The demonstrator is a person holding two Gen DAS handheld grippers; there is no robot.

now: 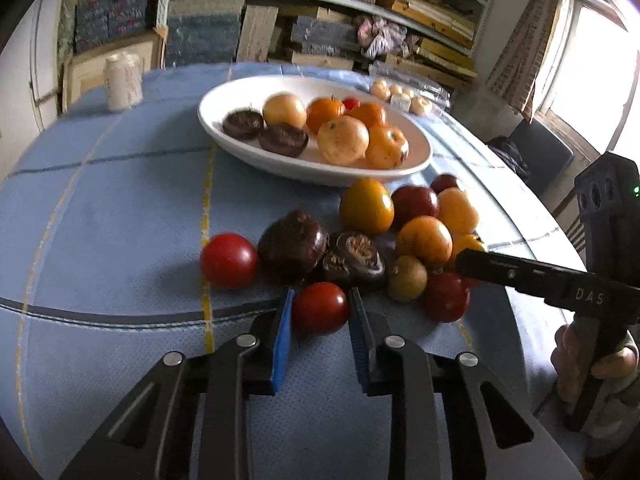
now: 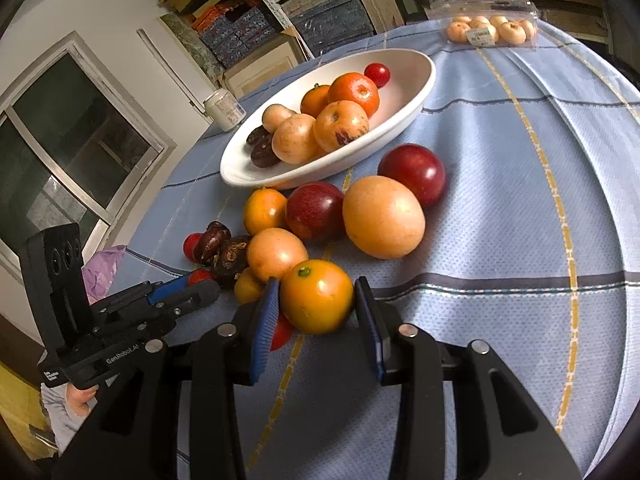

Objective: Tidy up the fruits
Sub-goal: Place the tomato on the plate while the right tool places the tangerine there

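A small red tomato (image 1: pixel 320 308) sits between the blue pads of my left gripper (image 1: pixel 322 294), which is shut on it just above the blue checked cloth. My right gripper (image 2: pixel 318 282) is shut on a round orange fruit (image 2: pixel 316 296) with a green stem spot. A loose pile of fruit lies beyond both: another red tomato (image 1: pixel 228 260), dark brown wrinkled fruits (image 1: pixel 292 246), red plums (image 2: pixel 412 172) and orange ones (image 2: pixel 382 216). The white oval bowl (image 1: pixel 216 130) behind the pile holds several orange, tan and dark fruits. The right gripper's fingers (image 1: pixel 480 260) reach into the pile from the right.
A white jar (image 1: pixel 122 80) stands at the table's far left. A clear plastic pack of small pale fruits (image 2: pixel 492 30) lies at the far edge. Shelves stacked with boards and boxes rise behind the table. The left gripper (image 2: pixel 188 284) shows at the pile's left side.
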